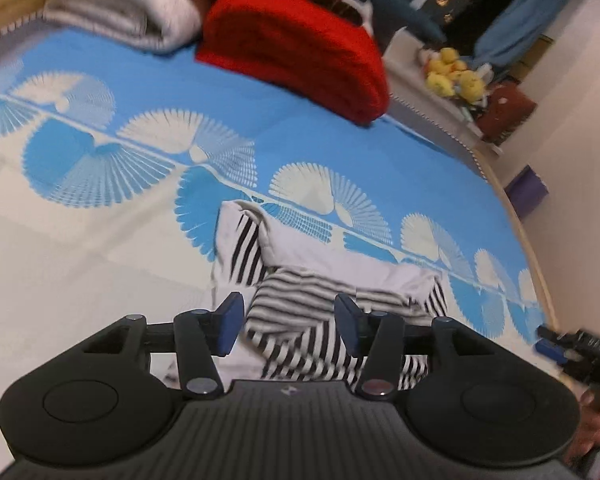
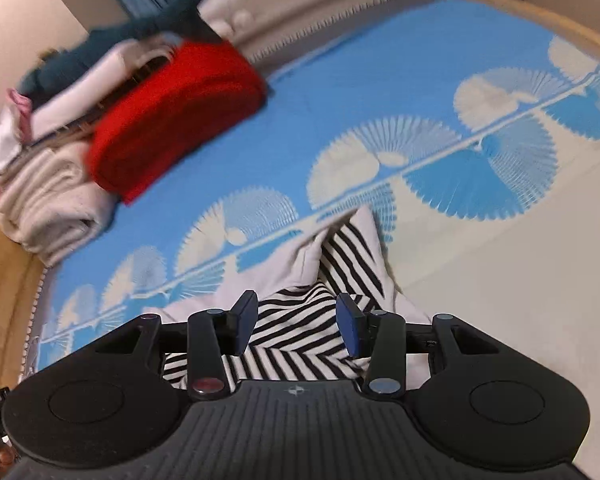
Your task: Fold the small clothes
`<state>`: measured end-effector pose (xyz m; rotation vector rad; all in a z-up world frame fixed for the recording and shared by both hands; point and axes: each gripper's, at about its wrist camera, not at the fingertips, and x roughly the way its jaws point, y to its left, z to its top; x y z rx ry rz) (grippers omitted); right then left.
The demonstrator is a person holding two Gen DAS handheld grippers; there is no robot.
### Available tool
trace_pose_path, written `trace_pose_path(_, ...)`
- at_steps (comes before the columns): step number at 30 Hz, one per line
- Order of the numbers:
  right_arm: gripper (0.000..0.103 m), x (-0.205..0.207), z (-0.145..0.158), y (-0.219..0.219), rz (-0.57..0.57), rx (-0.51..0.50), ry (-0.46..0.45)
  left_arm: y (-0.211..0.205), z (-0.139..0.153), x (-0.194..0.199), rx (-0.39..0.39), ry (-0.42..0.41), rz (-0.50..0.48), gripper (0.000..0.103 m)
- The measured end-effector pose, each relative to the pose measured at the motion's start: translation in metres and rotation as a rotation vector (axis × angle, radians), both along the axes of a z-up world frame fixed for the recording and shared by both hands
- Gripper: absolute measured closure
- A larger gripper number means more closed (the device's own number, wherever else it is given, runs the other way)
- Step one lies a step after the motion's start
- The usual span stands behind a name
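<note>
We see the striped garment [image 1: 300,308] lying on the blue-and-white bedspread [image 1: 140,216], directly ahead of and below both grippers, partly bundled, with a white inner face turned up along its far side. The left gripper [image 1: 290,326] hangs above it with its 2 blue pads apart and nothing pinched between them; the stripes show through the gap but the cloth lies on the bed below the pads. The right gripper [image 2: 298,326] stands the same way, about half spread, with no cloth pressed by its pads. In the left wrist view the right gripper pokes in at the far right edge, so the 2 hands flank the garment from opposite sides and we judge neither clearly nearer. The garment's long axis appears to run away from the fingers toward the fan-pattern border, ending in a raised point. We judge the next fold needs each hand to drop onto a near corner and carry it along that axis. A red folded item [image 1: 300,48] and a pale stack [image 1: 124,4] sit well apart at the bed's far end.
</note>
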<state>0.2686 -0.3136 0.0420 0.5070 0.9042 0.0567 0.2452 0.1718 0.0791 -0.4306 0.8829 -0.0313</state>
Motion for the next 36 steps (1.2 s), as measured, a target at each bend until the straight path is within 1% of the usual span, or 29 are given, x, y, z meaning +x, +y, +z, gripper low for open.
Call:
trace_pose_path(1,0.054,-0.016,0.004,-0.004,-0.004,-0.014,-0.021,0.0,0.003,-0.017,0.008,-0.002,-0.003,0.047)
trace_pose_path(2,0.052,-0.031,0.006,-0.007,-0.011,-0.027,-0.031,0.0,-0.003,-0.033,0.003,0.006,-0.002,0.047)
trace_pose_path(3,0.052,-0.047,0.009,-0.013,-0.022,-0.038,-0.034,-0.001,-0.012,-0.046,-0.009,0.022,-0.001,0.046)
trace_pose_path(5,0.052,-0.077,0.003,-0.022,-0.052,-0.05,-0.019,-0.004,-0.042,-0.068,-0.027,0.079,0.009,0.046)
trace_pose_path(6,0.052,-0.093,-0.004,-0.029,-0.081,-0.061,0.003,-0.005,-0.054,-0.078,-0.028,0.104,0.016,0.046)
trace_pose_path(8,0.052,-0.112,-0.022,-0.033,-0.116,-0.085,0.023,-0.008,-0.083,-0.098,-0.024,0.153,0.02,0.044)
trace_pose_path(10,0.052,-0.133,-0.042,-0.032,-0.109,-0.13,0.052,-0.007,-0.108,-0.113,-0.021,0.2,0.021,0.043)
trace_pose_path(11,0.052,-0.141,-0.053,-0.031,-0.103,-0.136,0.062,-0.005,-0.119,-0.119,-0.023,0.24,0.031,0.043)
trace_pose_path(12,0.052,-0.15,-0.064,-0.031,-0.089,-0.132,0.067,-0.001,-0.127,-0.125,-0.042,0.276,0.048,0.043)
trace_pose_path(14,0.052,-0.164,-0.084,-0.028,-0.067,-0.128,0.083,0.008,-0.131,-0.133,-0.092,0.285,0.075,0.035)
trace_pose_path(15,0.052,-0.169,-0.092,-0.027,-0.059,-0.128,0.095,0.01,-0.131,-0.137,-0.094,0.286,0.088,0.029)
trace_pose_path(17,0.052,-0.175,-0.11,-0.025,-0.072,-0.132,0.172,0.009,-0.127,-0.14,-0.083,0.301,0.105,0.026)
trace_pose_path(18,0.052,-0.177,-0.113,-0.026,-0.068,-0.113,0.174,0.008,-0.124,-0.142,-0.086,0.307,0.11,0.025)
trace_pose_path(19,0.048,-0.178,-0.117,-0.026,-0.051,-0.1,0.18,0.006,-0.121,-0.143,-0.099,0.303,0.112,0.022)
trace_pose_path(20,0.044,-0.179,-0.121,-0.026,-0.035,-0.108,0.199,0.004,-0.119,-0.145,-0.115,0.291,0.106,0.02)
trace_pose_path(21,0.044,-0.179,-0.125,-0.027,-0.034,-0.125,0.215,0.001,-0.119,-0.148,-0.123,0.285,0.096,0.018)
trace_pose_path(22,0.043,-0.18,-0.127,-0.029,-0.042,-0.133,0.223,-0.003,-0.12,-0.15,-0.121,0.293,0.09,0.018)
trace_pose_path(24,0.039,-0.18,-0.13,-0.033,-0.054,-0.117,0.24,-0.009,-0.126,-0.15,-0.114,0.325,0.089,0.018)
trace_pose_path(26,0.037,-0.184,-0.134,-0.038,-0.054,-0.113,0.263,-0.015,-0.135,-0.15,-0.109,0.32,0.075,0.018)
trace_pose_path(27,0.037,-0.184,-0.138,-0.038,-0.052,-0.117,0.275,-0.016,-0.141,-0.15,-0.092,0.327,0.072,0.018)
trace_pose_path(28,0.036,-0.183,-0.142,-0.037,-0.044,-0.119,0.287,-0.017,-0.148,-0.148,-0.062,0.371,0.09,0.02)
trace_pose_path(29,0.036,-0.183,-0.146,-0.036,-0.033,-0.124,0.302,-0.017,-0.151,-0.147,-0.059,0.389,0.117,0.02)
trace_pose_path(31,0.036,-0.184,-0.154,-0.035,-0.023,-0.159,0.331,-0.016,-0.152,-0.147,-0.087,0.375,0.113,0.021)
trace_pose_path(33,0.036,-0.187,-0.159,-0.037,-0.024,-0.168,0.349,-0.017,-0.157,-0.148,-0.075,0.389,0.102,0.021)
trace_pose_path(35,0.036,-0.19,-0.162,-0.04,-0.016,-0.181,0.352,-0.021,-0.162,-0.151,-0.043,0.409,0.077,0.026)
trace_pose_path(36,0.036,-0.191,-0.163,-0.04,-0.006,-0.189,0.346,-0.024,-0.162,-0.152,-0.014,0.403,0.062,0.029)
